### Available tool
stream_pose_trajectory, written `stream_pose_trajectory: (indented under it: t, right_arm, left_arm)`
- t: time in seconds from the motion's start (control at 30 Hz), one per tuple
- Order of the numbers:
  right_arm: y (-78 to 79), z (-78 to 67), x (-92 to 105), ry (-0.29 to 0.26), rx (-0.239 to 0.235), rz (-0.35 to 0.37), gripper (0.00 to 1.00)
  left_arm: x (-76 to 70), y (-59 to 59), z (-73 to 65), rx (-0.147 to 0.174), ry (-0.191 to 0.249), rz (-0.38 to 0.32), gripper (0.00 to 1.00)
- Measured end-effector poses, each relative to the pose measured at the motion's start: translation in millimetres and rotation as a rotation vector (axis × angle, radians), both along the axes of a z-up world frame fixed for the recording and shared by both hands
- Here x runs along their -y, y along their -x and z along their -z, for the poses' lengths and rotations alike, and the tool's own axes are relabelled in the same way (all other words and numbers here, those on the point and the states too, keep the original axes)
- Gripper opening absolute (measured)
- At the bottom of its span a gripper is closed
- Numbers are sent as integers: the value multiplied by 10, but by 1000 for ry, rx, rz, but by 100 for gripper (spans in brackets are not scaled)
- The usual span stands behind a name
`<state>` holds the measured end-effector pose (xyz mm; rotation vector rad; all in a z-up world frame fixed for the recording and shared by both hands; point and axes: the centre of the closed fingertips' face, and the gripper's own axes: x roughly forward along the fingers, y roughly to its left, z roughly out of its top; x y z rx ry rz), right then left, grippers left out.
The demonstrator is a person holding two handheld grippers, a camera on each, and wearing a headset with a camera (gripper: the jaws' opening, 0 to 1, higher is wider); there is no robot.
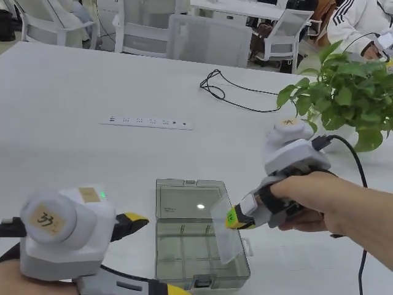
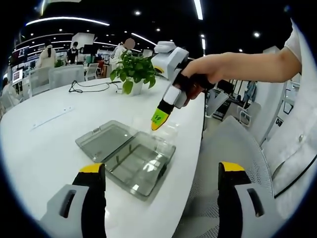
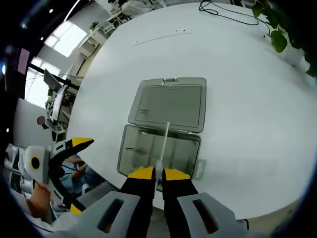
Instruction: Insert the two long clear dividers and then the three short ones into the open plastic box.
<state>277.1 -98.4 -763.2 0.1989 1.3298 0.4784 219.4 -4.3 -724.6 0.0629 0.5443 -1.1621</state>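
The smoky grey translucent plastic box [image 1: 161, 258] is smooth and glossy, and its lid catches a bright lamp glint. The clear thin plastic divider [image 1: 227, 236] pinched in the right gripper [image 1: 232, 218] looks slick and faintly milky. That gripper and the left gripper [image 2: 161, 167] have matt white plastic housings, black jaws and shinier yellow tips. The white tabletop [image 1: 92, 80] is smooth with a satin finish. In the head view, the black cable [image 1: 233, 92] at 12 o'clock from the box looks rubbery. The green-leaved potted plant [image 1: 347, 92] at 2 o'clock has waxy leaves.

This is an open-plan office. A long white bench [image 1: 92, 80] carries a power strip [image 1: 146, 121], a loose black cable [image 1: 236, 92] and a potted plant [image 1: 344, 95]. White chairs [image 1: 46, 24] stand at other desks, strip lights [image 2: 67, 21] cross a dark ceiling, and people [image 1: 359, 24] sit further off.
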Motion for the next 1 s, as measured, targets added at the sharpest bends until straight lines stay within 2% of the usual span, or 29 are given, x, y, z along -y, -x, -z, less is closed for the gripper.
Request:
stream_pose_trajectory:
  t: [0.4,0.67,1.0]
  right_arm:
    - [3,197,5,46,-46,3,6]
    - [5,258,23,54,-41,14,6]
    - [3,244,9,48,-22,14,6]
  left_arm:
    - [-19,4,29,-10,25,-5,97]
    - [3,21,36,-19,35,-5,97]
    - [30,35,44,-29,47,-3,97]
